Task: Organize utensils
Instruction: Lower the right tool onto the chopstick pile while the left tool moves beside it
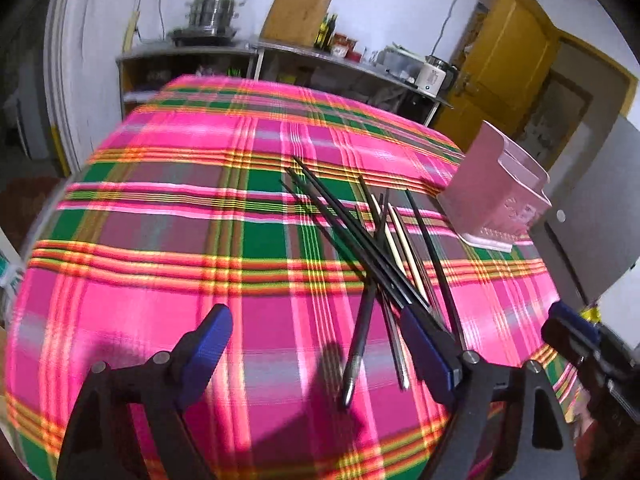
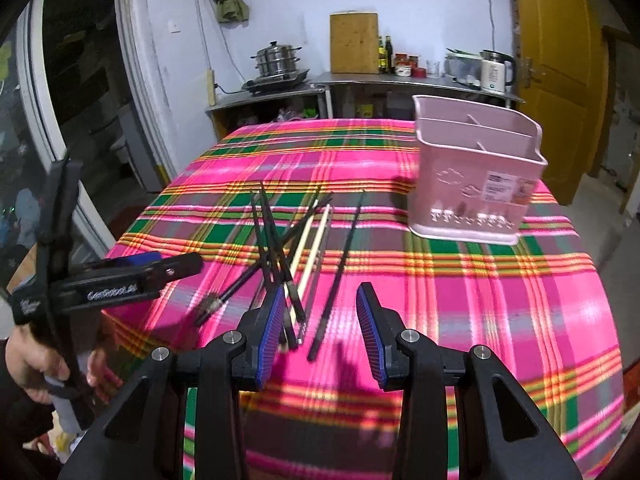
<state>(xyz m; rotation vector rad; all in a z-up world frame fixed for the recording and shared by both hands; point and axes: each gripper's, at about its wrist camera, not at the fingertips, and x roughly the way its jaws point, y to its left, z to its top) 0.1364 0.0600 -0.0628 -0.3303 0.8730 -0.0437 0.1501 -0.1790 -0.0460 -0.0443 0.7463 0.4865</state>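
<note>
A loose heap of chopsticks is spread near the middle of the plaid tablecloth, the sticks crossed over one another at odd angles; most are black, two are pale, and one black stick is laid a little apart on the side toward the holder. The pile is judged to be unsorted stock waiting to be picked up, since nothing in it is aligned. The pink utensil holder is stood upright further back on the cloth, well apart from the heap, its divided compartments seen empty from above; it is presumably set there as the destination, with its open top kept reachable.

The right gripper is held spread, its blue pads set either side of the near ends of the sticks; nothing is pinched between them, and contact with the lone black stick cannot be confirmed. The left gripper is likewise held wide apart, with the butt ends of several sticks lying between its fingers but not clamped. Both are pointed down toward the heap, which is judged an approach for a first pick
</note>
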